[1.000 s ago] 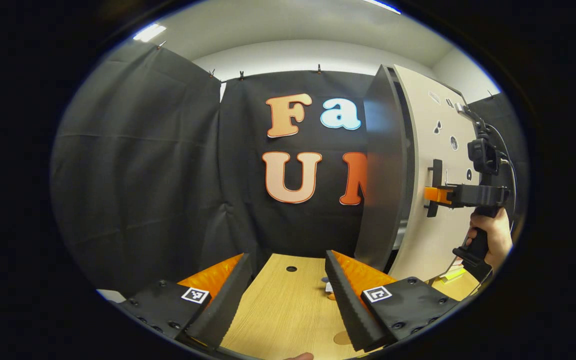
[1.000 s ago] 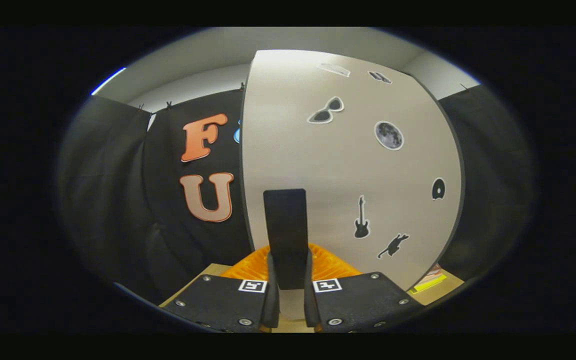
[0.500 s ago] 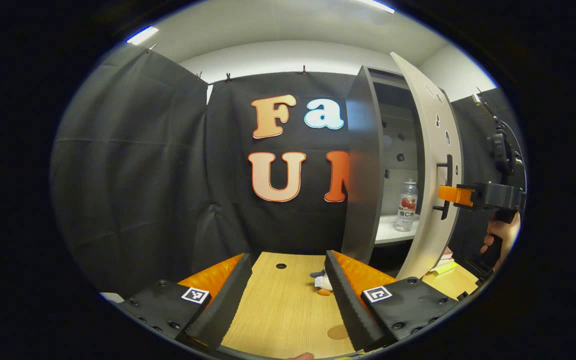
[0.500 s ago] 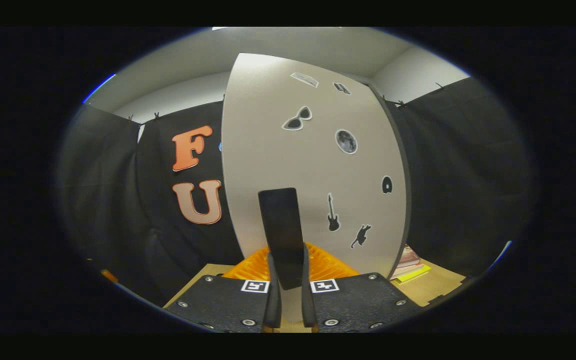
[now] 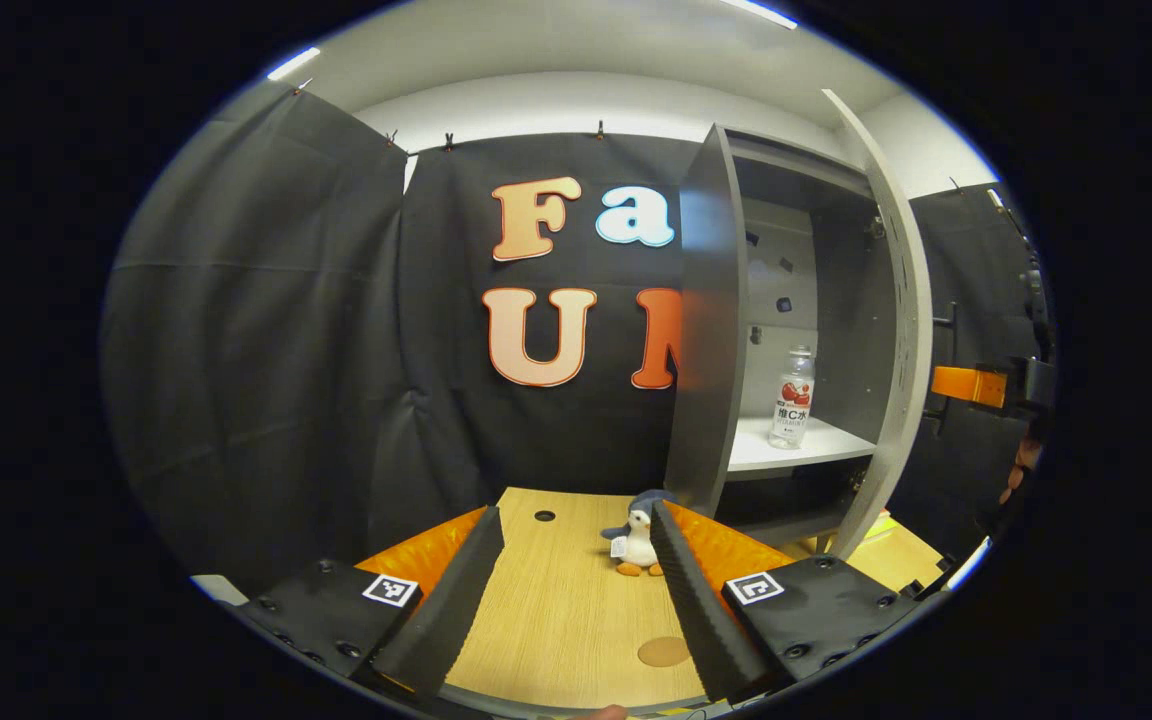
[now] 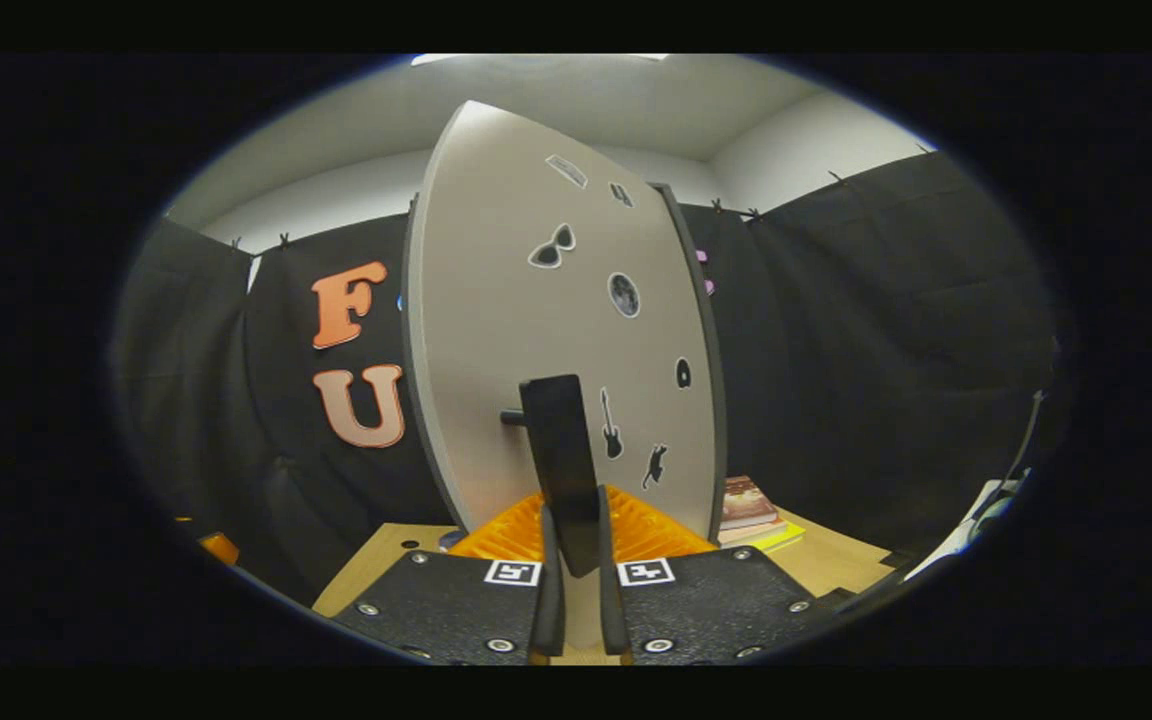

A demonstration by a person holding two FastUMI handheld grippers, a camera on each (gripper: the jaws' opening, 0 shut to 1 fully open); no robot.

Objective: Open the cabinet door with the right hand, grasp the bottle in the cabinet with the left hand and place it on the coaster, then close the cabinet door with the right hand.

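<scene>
Wooden table (image 5: 556,610) under L hand-held gripper (image 5: 576,590), fingers apart; R hand-held gripper (image 6: 574,590) clamps door handle (image 6: 561,470).

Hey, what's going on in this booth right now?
A person is opening a grey cabinet door with the right gripper, which is shut on the door's black bar handle. The door stands wide open, showing a clear plastic bottle upright on the white shelf. The left gripper is open and empty above the wooden table, near a round brown coaster.
</scene>
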